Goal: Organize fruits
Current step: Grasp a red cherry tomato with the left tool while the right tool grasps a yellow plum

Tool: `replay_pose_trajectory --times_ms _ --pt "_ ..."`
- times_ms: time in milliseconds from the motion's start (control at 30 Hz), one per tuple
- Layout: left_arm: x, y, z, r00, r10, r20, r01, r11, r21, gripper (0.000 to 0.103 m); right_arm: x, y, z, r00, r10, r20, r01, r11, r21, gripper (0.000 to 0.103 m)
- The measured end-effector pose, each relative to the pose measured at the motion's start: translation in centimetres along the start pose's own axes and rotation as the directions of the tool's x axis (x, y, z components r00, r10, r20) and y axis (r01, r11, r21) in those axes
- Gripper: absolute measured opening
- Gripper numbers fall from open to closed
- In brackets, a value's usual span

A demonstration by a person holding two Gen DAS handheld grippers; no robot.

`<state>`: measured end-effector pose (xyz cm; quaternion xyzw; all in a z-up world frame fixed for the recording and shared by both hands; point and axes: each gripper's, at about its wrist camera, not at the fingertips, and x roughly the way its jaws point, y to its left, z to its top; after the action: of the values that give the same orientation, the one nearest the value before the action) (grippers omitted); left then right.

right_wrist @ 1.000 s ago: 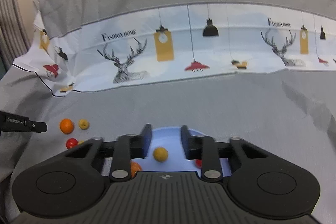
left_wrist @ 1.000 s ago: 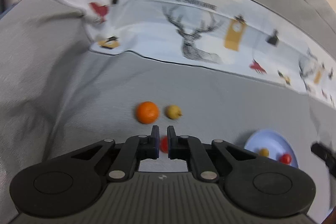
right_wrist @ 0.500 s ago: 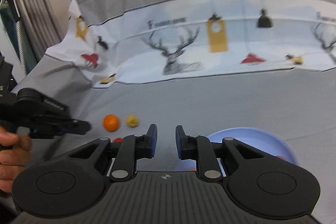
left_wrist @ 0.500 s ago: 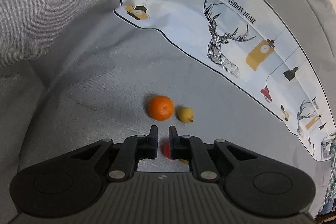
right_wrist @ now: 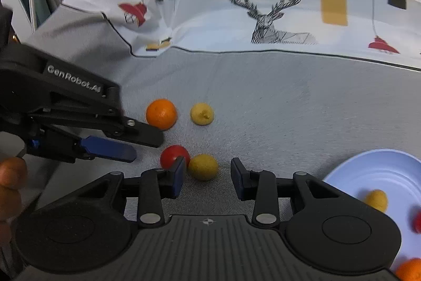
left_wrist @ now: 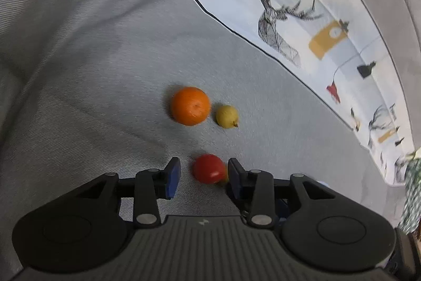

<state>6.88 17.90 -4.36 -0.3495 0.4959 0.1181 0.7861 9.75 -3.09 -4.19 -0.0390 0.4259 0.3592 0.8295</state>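
Both grippers' jaws have just been opening, the left gripper apart around the red tomato, the right gripper apart before the yellow fruit beside it, pads touching neither; the blue plate holds fruits.

red tomato; pale blue plate

Both grippers dropped in closer. Left gripper jaws have just been opening, now straddling the red fruit; right gripper swung toward 9 o'clock off the plate and opened too (yellow fruit between, untouched).
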Motion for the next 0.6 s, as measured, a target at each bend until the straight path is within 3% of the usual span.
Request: replay_pose_trajectory --times_ms 300,433,600 --pt "1.8 -1.1 0.1 0.999 0.039 -0.019 -0.038 0.998 0.055 0.041 2.0 -0.4 0.3 1.0 0.018 -0.023 -0.018 1.0 0.002 0.039" --pt "2.4 -1.6 0.0 0.998 0.062 -0.025 -0.059 0.994 0.089 0.032 2.1 -0.1 0.1 1.0 0.005 -0.016 -0.006 0.999 -0.035 0.028" --pt "2.2 -2.1 -0.4 0.997 0.081 -0.004 -0.08 0.987 0.137 0.031 1.4 -0.1 0.1 1.0 -0.016 0.003 0.016 0.999 -0.042 0.027"
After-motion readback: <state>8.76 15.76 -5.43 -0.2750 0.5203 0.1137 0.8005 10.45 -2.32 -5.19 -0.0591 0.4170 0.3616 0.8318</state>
